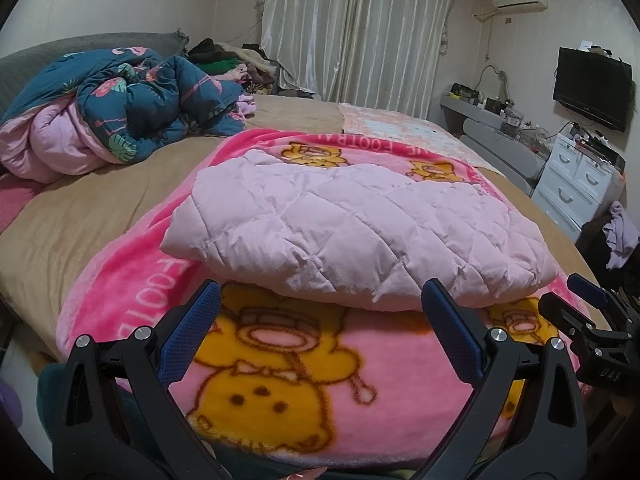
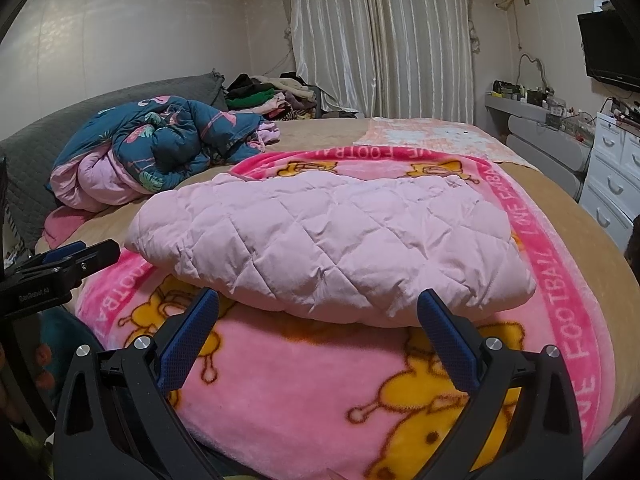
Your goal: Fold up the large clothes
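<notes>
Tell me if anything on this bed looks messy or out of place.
The blue flamingo-print duvet lies crumpled in a heap near the headboard, unfolded. The pink quilted garment sits folded on the pink cartoon blanket.

Black left gripper point(image 1: 320, 300) and right gripper point(image 2: 318, 308), blue-padded jaws, silver screws.

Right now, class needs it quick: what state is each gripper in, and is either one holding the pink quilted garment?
Left gripper: open, holding nothing, just short of the pink quilted garment.
Right gripper: open, holding nothing.
</notes>
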{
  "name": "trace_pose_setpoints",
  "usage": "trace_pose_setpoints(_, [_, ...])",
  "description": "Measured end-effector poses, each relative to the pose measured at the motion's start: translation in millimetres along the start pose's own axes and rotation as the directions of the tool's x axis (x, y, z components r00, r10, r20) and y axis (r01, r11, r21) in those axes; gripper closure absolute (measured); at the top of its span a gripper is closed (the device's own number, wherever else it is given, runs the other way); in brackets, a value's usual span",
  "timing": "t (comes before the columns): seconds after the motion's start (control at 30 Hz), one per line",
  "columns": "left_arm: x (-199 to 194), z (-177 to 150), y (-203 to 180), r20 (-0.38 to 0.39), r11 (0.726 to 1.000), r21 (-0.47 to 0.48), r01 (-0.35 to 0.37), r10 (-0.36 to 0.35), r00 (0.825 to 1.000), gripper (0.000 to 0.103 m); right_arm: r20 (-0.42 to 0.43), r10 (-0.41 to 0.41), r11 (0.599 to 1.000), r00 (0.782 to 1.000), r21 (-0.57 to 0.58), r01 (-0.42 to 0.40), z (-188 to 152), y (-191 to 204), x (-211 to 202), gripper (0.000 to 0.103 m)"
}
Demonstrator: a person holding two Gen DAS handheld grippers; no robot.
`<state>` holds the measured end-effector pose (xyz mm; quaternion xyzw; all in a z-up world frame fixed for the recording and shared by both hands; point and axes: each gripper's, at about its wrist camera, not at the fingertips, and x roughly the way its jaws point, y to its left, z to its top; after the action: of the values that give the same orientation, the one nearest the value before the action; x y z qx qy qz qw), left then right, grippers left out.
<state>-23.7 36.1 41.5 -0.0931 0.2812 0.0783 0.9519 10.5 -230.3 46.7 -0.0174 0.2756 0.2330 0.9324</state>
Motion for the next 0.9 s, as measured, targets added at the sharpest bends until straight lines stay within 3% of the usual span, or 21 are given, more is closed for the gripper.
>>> trace_pose_setpoints(0.9, [0.7,-3.0,1.4,-0.004,1.000,-0.001,-0.007,0.007,1.000,0.009,-0.006,-0.004,1.000,1.000,-0.001,0.004,0.1,1.6,1.0,0.004])
